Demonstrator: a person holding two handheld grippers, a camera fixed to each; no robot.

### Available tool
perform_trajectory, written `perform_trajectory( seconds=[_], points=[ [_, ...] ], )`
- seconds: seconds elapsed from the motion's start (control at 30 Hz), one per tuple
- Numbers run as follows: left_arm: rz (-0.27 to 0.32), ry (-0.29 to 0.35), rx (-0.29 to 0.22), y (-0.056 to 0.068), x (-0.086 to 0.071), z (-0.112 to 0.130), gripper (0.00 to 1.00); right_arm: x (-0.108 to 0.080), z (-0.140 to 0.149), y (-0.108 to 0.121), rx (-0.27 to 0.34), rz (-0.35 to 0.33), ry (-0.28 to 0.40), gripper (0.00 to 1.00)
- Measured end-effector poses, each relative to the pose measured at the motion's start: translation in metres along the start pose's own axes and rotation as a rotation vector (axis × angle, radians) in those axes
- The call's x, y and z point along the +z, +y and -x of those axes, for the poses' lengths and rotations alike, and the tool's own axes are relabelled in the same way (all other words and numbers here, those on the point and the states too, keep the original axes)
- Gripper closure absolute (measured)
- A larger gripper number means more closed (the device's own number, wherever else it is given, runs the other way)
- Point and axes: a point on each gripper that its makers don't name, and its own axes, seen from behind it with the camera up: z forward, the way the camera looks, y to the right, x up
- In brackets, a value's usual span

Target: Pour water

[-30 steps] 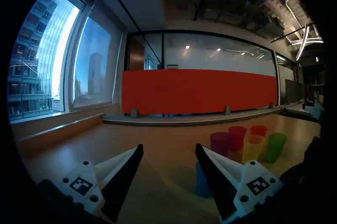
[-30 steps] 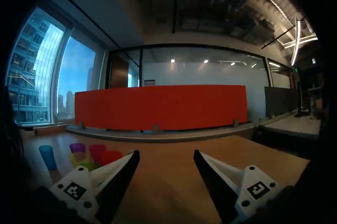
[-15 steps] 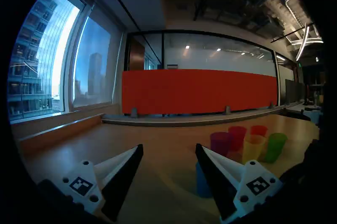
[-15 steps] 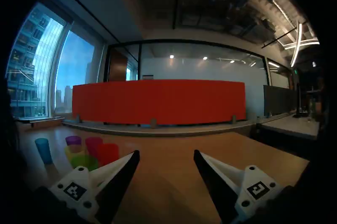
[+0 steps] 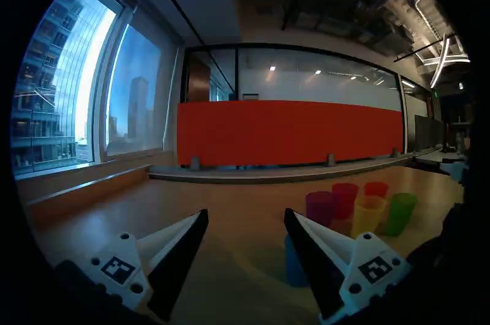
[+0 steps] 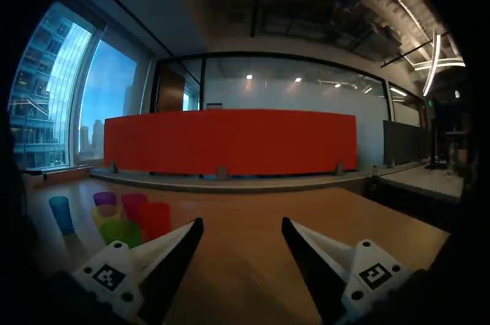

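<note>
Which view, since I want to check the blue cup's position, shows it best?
The right gripper view: the blue cup stands whole and unblocked on the table, left of the other cups. In the left gripper view the blue cup is mostly hidden behind that gripper's finger.

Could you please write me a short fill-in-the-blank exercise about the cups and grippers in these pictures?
1. In the right gripper view, the translucent blue plastic cup stands apart, to the ___ of the cluster of five other coloured cups.
2. In the left gripper view, the translucent green plastic cup stands immediately right of the ___ one.
3. The left gripper and the right gripper are both ___, with nothing between their fingers.

Missing words: left; yellow; open
</note>
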Motion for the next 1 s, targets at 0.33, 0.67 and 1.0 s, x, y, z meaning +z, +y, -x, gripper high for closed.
perform_trajectory(
  seconds=[0.33,0.67,1.0],
  points=[
    [0.0,0.0,0.0,0.0001,0.0,0.0001,0.08,-0.0003,-0.0002,0.0019,0.0,0.006,0.0,0.01],
    [0.0,0.0,0.0,0.0003,-0.0007,0.0,0.08,0.0005,0.0001,0.0023,0.0,0.006,-0.001,0.01],
    [0.0,0.0,0.0,0.0001,-0.001,0.0004,0.08,0.0005,0.0025,0.0023,0.0,0.007,-0.002,0.01]
  ],
)
